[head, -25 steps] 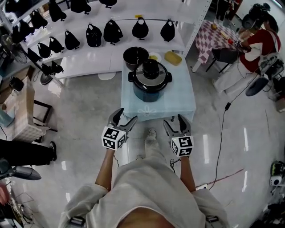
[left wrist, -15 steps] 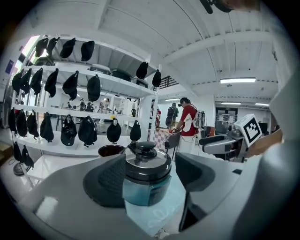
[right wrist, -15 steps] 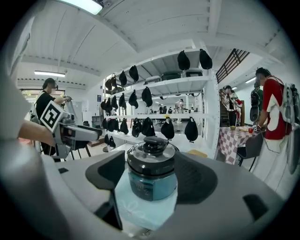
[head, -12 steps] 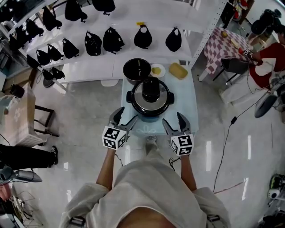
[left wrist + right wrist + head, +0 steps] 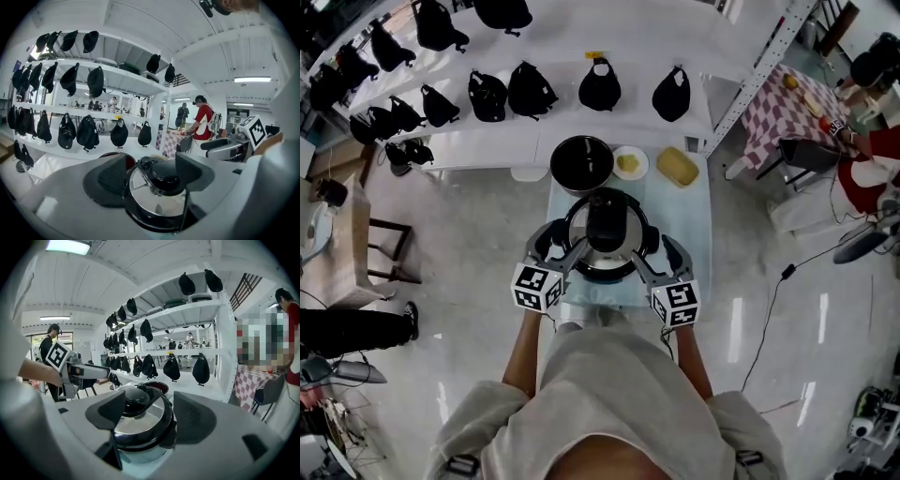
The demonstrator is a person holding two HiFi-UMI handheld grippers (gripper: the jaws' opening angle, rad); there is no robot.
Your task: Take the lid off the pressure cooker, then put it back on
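The left gripper point(image 5: 152, 174) is wide open and holds nothing. In its own view the lid point(image 5: 154, 199) shows in the gap between its two jaws, a little beyond the tips, and whether either tip touches it cannot be told. The right gripper point(image 5: 147, 413) is just as wide open and also empty, with the same lid seen between its jaws from the other side.

From the head view, the cooker point(image 5: 605, 246) stands on the near half of the table point(image 5: 689, 225) with the lid seated on it. The grippers flank it at its near edge, left and right, their jaws pointing in toward it. Behind the cooker are a black bowl point(image 5: 581, 162) and a plate point(image 5: 629, 163).
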